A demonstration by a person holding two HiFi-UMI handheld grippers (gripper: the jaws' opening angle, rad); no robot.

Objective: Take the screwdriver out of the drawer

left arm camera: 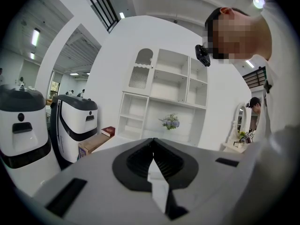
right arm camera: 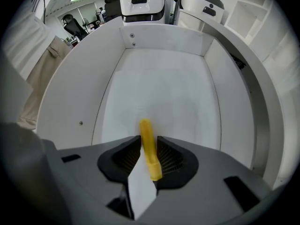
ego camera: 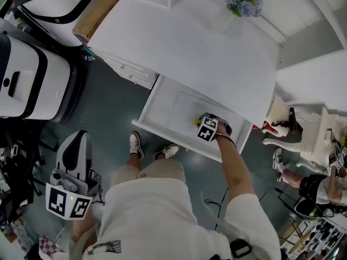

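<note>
Head view: open drawer (ego camera: 162, 104) at the near edge of the white desk (ego camera: 206, 53), with the right gripper (ego camera: 209, 128) pointing straight down into it over the yellow screwdriver (ego camera: 196, 122). Left gripper (ego camera: 70, 183) low at the near left, well apart from the drawer.

Left gripper view: jaws together, nothing between.

Right gripper view: jaws narrowed onto the screwdriver's handle, pads touching both sides, drawer floor close behind. Grasp apparently made; lifting out of the drawer not yet done.
</note>
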